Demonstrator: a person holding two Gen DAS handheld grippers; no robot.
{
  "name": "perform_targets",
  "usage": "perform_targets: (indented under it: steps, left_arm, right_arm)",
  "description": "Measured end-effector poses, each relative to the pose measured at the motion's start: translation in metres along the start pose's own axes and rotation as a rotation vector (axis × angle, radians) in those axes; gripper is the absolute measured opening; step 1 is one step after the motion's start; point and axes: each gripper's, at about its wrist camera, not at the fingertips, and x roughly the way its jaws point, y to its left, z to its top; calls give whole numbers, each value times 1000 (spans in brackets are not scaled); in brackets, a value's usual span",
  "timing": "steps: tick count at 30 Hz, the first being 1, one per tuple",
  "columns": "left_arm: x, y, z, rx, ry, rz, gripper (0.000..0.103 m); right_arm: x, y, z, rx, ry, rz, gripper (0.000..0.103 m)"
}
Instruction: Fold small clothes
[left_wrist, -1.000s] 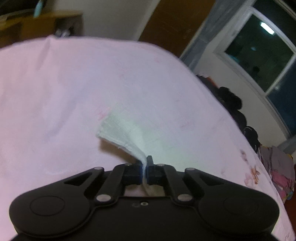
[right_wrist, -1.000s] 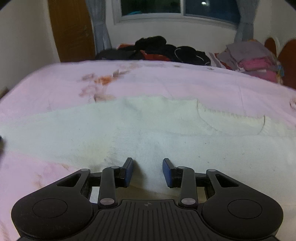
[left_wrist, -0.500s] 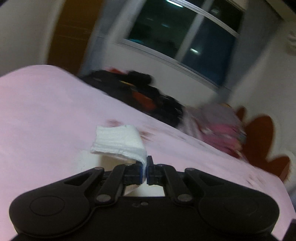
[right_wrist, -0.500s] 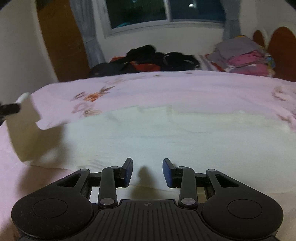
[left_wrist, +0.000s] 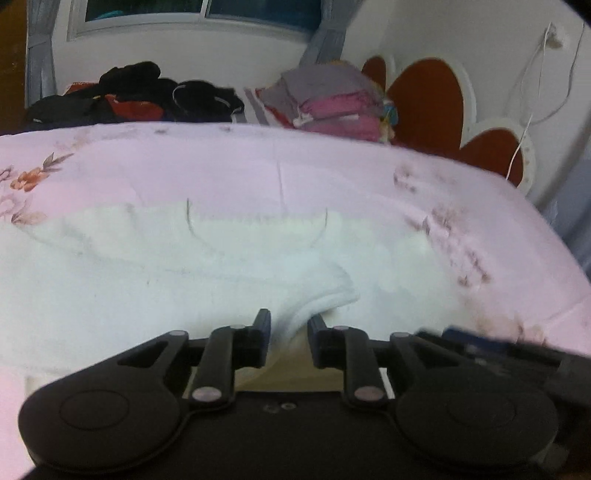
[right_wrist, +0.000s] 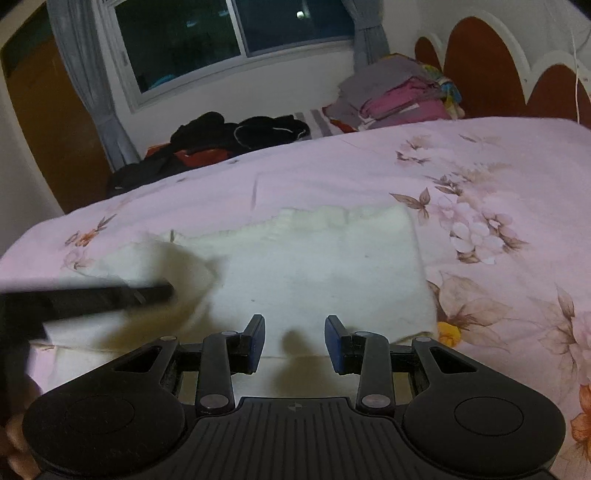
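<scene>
A white knitted garment (left_wrist: 184, 280) (right_wrist: 325, 266) lies spread on the pink flowered bed cover (left_wrist: 258, 166) (right_wrist: 498, 184). One end of it is folded over onto the rest. My left gripper (left_wrist: 289, 317) hovers low over that folded end, and its jaws are opening. A ridge of the white cloth still sits loosely between the fingers. In the right wrist view the left gripper (right_wrist: 110, 295) is a blurred dark bar over the garment's left part. My right gripper (right_wrist: 294, 325) is open above the garment's near edge with nothing between its fingers.
At the far side of the bed lie a heap of dark clothes (left_wrist: 140, 92) (right_wrist: 240, 133) and a folded stack of grey and pink clothes (left_wrist: 332, 99) (right_wrist: 399, 96). A red and white headboard (left_wrist: 424, 96) (right_wrist: 480, 66) rises on the right, with a window behind.
My left gripper swung across the bed, carrying the garment's end over onto the rest, and its shut jaws have parted. My right gripper slid rightward along the garment, still open.
</scene>
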Motion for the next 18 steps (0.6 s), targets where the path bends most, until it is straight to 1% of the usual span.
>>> perform_targets:
  steps: [1, 2, 3, 4, 5, 7, 11, 14, 15, 16, 17, 18]
  left_arm:
    - [-3, 0, -2, -2, 3, 4, 28]
    - [-7, 2, -3, -7, 1, 9, 36]
    - [-11, 5, -4, -11, -10, 19, 42]
    - [-18, 10, -6, -12, -31, 40, 56]
    - [-28, 15, -6, -16, -51, 64, 64]
    - [-44, 23, -10, -20, -78, 109, 64]
    - [-57, 49, -22, -20, -69, 223, 63]
    - [-63, 68, -30, -55, -55, 282, 63]
    - [-64, 73, -33, -62, -52, 304, 63]
    - [-64, 76, -34, -66, -49, 322, 63]
    - [-62, 79, -36, -71, -46, 339, 63]
    - [-60, 81, -37, -79, -42, 350, 63]
  right_arm:
    - [0, 0, 1, -4, 0, 9, 36]
    - [0, 1, -1, -9, 1, 20, 37]
    - [2, 4, 0, -14, 6, 35, 40]
    - [4, 7, 1, -16, 10, 51, 53]
    - [5, 13, -2, -14, 5, 66, 66]
    - [12, 22, -1, -14, 12, 111, 67]
    - [28, 34, 1, 30, 69, 190, 67]
    - [41, 40, 1, 33, 107, 160, 66]
    - [44, 43, 0, 24, 109, 147, 66]
    - [46, 44, 1, 17, 109, 134, 52]
    - [49, 47, 1, 10, 110, 126, 35]
    - [51, 50, 1, 4, 112, 127, 30]
